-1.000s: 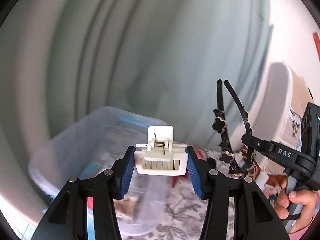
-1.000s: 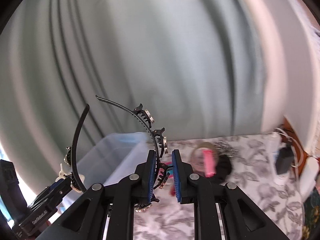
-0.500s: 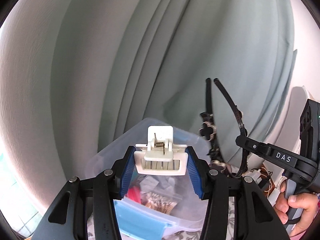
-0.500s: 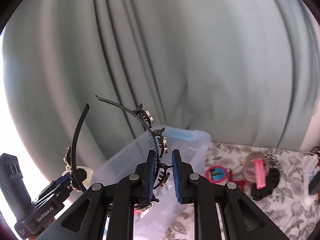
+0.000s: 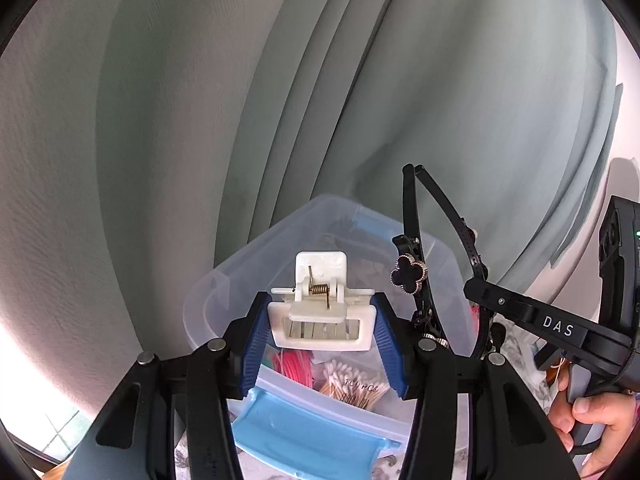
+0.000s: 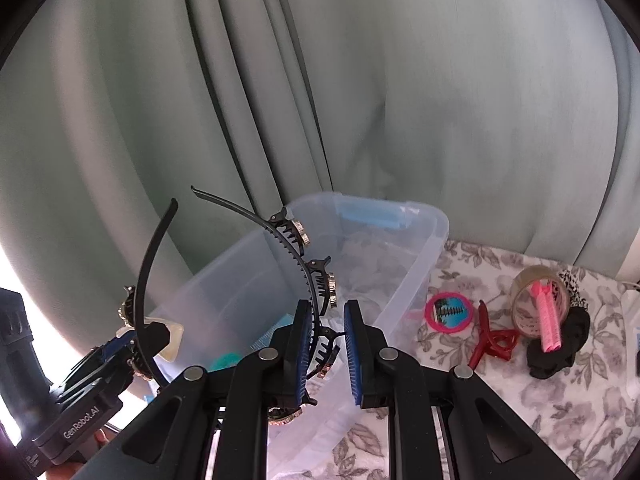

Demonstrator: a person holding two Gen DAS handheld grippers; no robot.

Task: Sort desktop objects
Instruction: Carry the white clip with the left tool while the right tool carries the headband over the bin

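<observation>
Here each claw pinches one item: left claw [image 5: 318, 330] a white clip [image 5: 320, 312], right claw [image 6: 326, 354] a black headband [image 6: 308, 280].

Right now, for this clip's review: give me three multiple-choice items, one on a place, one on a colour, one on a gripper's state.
1. Where does the red clip lie?
A. inside the clear bin
B. on the floral cloth, outside the bin
C. in the left gripper

2. What colour is the hair claw that the left gripper holds?
A. white
B. black
C. pink

3. How does the right gripper stand?
A. wide open, nothing in it
B. shut on a roll of tape
C. shut on the black headband

Answers:
1 B: the clip rests on the floral cloth, to the right of the clear bin.
2 A: the claw between the blue pads is white, with a metal spring.
3 C: the pads stand narrow with the headband's toothed arc between them.
</observation>
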